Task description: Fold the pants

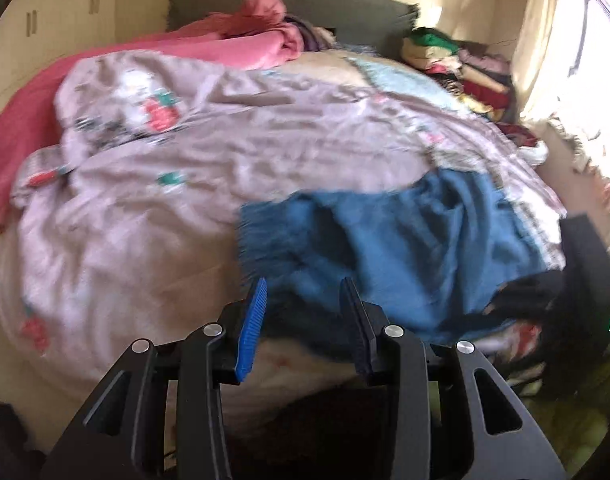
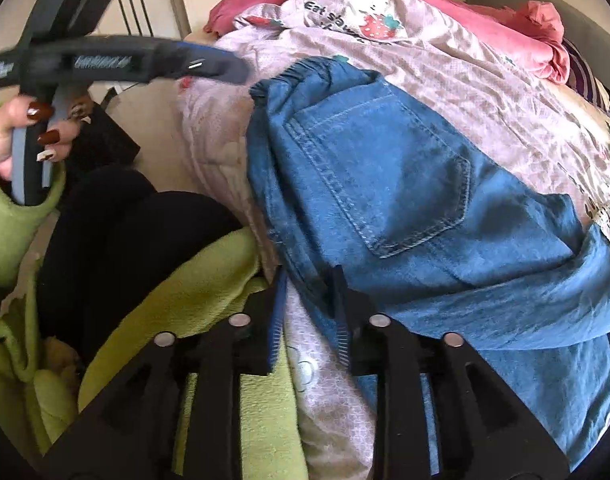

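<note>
At the bottom centre of the right wrist view, the right gripper (image 2: pixel 307 320) has its fingers apart, empty, over the near edge of the blue denim pants (image 2: pixel 405 200). These pants lie bunched on a pale pink quilt (image 2: pixel 465 80), back pocket up, elastic waistband toward the upper middle of the frame. At upper left, the left gripper (image 2: pixel 233 66) hovers beside the waistband; in its own view its fingers are spread with nothing between them. Farther back, a pink blanket (image 1: pixel 233 46) and a stack of folded clothes (image 1: pixel 465 68) sit by the grey headboard (image 1: pixel 345 12).
</note>
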Tool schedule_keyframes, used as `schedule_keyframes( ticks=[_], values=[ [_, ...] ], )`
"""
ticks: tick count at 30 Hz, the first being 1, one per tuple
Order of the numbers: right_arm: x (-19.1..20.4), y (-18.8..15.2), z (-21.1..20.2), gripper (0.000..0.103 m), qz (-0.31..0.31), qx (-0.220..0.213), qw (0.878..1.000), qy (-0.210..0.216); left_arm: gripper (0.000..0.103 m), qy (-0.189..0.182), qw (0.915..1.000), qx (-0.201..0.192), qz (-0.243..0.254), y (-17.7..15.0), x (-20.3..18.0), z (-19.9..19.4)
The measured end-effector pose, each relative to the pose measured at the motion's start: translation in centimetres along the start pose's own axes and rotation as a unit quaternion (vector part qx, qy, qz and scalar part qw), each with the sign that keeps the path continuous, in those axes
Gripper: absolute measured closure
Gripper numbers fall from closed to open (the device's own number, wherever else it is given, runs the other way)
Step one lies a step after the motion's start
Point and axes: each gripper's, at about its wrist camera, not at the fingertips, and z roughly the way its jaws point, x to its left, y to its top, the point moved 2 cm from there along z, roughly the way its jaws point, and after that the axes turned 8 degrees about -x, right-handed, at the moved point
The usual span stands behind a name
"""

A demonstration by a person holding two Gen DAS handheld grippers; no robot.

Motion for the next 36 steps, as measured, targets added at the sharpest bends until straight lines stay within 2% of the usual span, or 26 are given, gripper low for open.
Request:
schedule_keyframes(
  ticks=[2, 6, 8, 10, 14, 17, 21, 23, 24, 25, 28, 30, 32, 36],
  values=[
    [0.0, 0.0, -1.0, 0.077, 0.0, -0.006, 1.0, -0.004, 0.066, -0.002, 0.9998, 0.012, 0.013, 0.3, -1.1, 1.6],
    [-1.5, 0.7, -4.1, 0.075, 0.035, -0.054, 0.998, -0.022, 0.066, 0.032, 0.9972, 0.049, 0.046, -0.8, -2.0, 4.8],
    [-2.4, 1.1, -5.0, 0.068, 0.048, -0.073, 0.995, -0.044, 0.066, 0.037, 0.9964, 0.06, 0.047, -1.7, -1.8, 5.6],
    [-3.2, 1.4, -4.7, 0.062, 0.062, -0.076, 0.994, -0.056, 0.066, 0.038, 0.9963, 0.061, 0.048, -2.2, -1.8, 5.7],
    [-4.6, 0.8, -1.9, 0.057, 0.089, -0.032, 0.992, -0.089, 0.066, 0.038, 0.9964, 0.056, 0.051, -2.5, -1.5, 5.5],
    [-5.5, -1.2, 0.5, 0.049, 0.111, 0.034, 0.987, -0.111, 0.066, 0.032, 0.9969, 0.055, 0.045, -2.7, -1.2, 5.7],
    [-5.3, -1.3, 0.3, 0.047, 0.116, 0.023, 0.987, -0.109, 0.065, 0.031, 0.9974, 0.049, 0.044, -2.8, -1.3, 5.6],
    [-5.4, -1.1, -0.3, 0.044, 0.121, 0.01, 0.987, -0.109, 0.058, 0.023, 0.9984, 0.038, 0.035, -2.5, -1.4, 4.9],
    [-5.5, -0.8, -0.8, 0.035, 0.126, -0.001, 0.986, -0.113, 0.056, 0.019, 0.9988, 0.033, 0.031, -2.3, -1.4, 4.5],
    [-5.6, -0.6, -1.4, 0.032, 0.129, -0.012, 0.984, -0.12, 0.052, 0.014, 0.9992, 0.026, 0.027, -2.1, -1.5, 4.0],
    [-6.1, 0.2, -2.7, 0.029, 0.138, -0.036, 0.982, -0.127, 0.038, 0.025, 0.9991, 0.014, 0.03, -1.5, -1.6, 2.9],
    [-6.4, 0.6, -3.6, 0.022, 0.144, -0.052, 0.979, -0.138, 0.035, 0.029, 0.9991, 0.01, 0.03, -1.2, -1.6, 2.4],
    [-7.1, 0.8, -4.3, 0.02, 0.15, -0.063, 0.976, -0.147, 0.025, 0.032, 0.9992, 0.004, 0.026, -0.8, -1.6, 1.9],
    [-8.3, 0.8, -5.9, 0.015, 0.163, -0.08, 0.969, -0.169, 0.016, 0.025, 0.9993, -0.01, 0.027, 0.1, -2.5, 0.9]
  ],
)
